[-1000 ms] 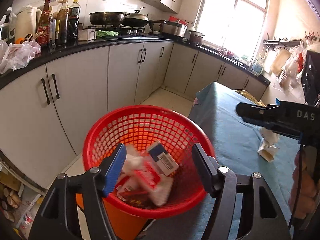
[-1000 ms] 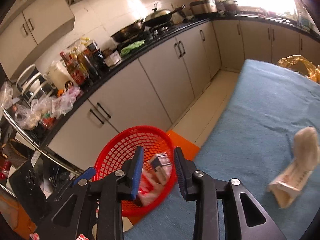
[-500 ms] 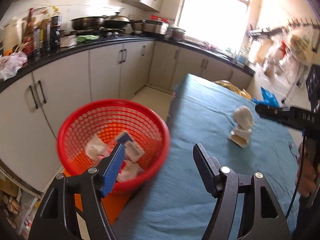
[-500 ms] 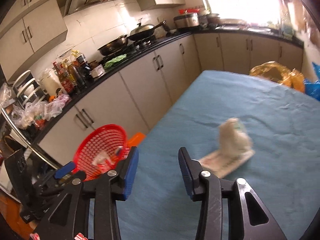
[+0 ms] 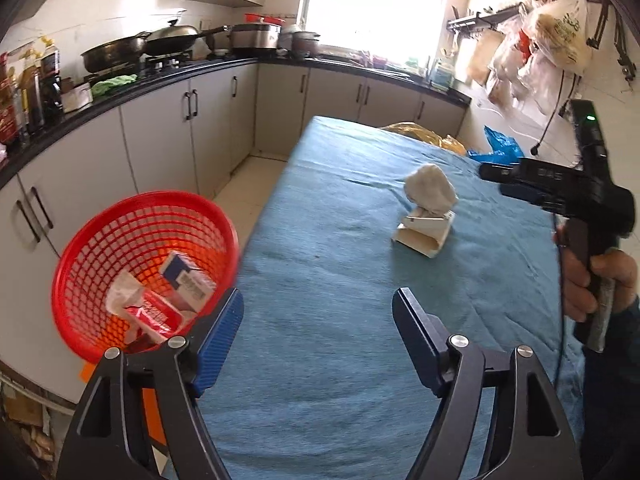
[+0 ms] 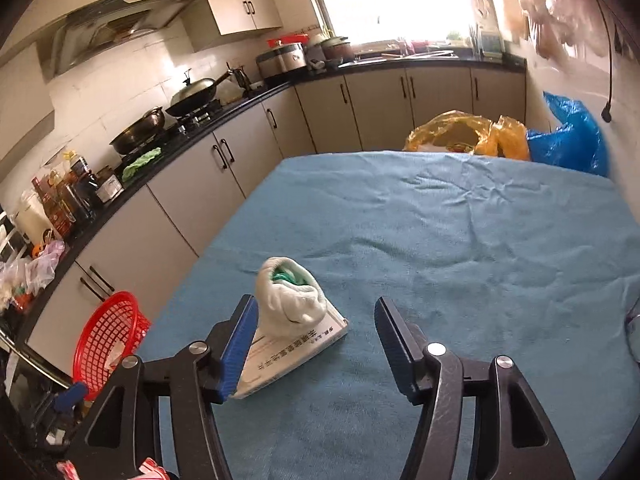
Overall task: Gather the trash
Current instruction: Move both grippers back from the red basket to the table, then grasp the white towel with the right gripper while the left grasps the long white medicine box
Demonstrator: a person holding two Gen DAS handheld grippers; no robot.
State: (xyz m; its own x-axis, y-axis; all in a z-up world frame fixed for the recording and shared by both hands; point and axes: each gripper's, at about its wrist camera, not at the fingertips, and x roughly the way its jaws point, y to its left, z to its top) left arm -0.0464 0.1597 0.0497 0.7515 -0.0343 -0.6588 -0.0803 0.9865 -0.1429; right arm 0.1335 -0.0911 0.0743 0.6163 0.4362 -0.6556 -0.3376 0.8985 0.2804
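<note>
A red mesh basket [image 5: 100,240] holding several packets and boxes stands beside the left edge of the blue-cloth table [image 5: 340,320]; it also shows small in the right wrist view as the basket [image 6: 100,332]. On the cloth lies a flattened white carton [image 6: 288,348] with a crumpled white wad [image 6: 292,296] on it; the left wrist view shows this carton [image 5: 424,236] and wad [image 5: 430,190] farther off. My right gripper [image 6: 316,344] hovers just right of the carton, jaws opening, nothing between them. My left gripper [image 5: 318,340] is over the table's near edge, jaws opening and empty.
Grey kitchen cabinets [image 5: 160,128] under a black counter with pans and bottles run along the left and far walls. A yellow bag [image 6: 464,132] and a blue bag [image 6: 568,136] sit at the table's far end. Bags hang on the right wall. A hand [image 5: 592,280] holds the right gripper's handle.
Both grippers swung right, away from the basket and over the table. Both jaws widened. The carton with the wad now sits close by the right gripper's left finger.
</note>
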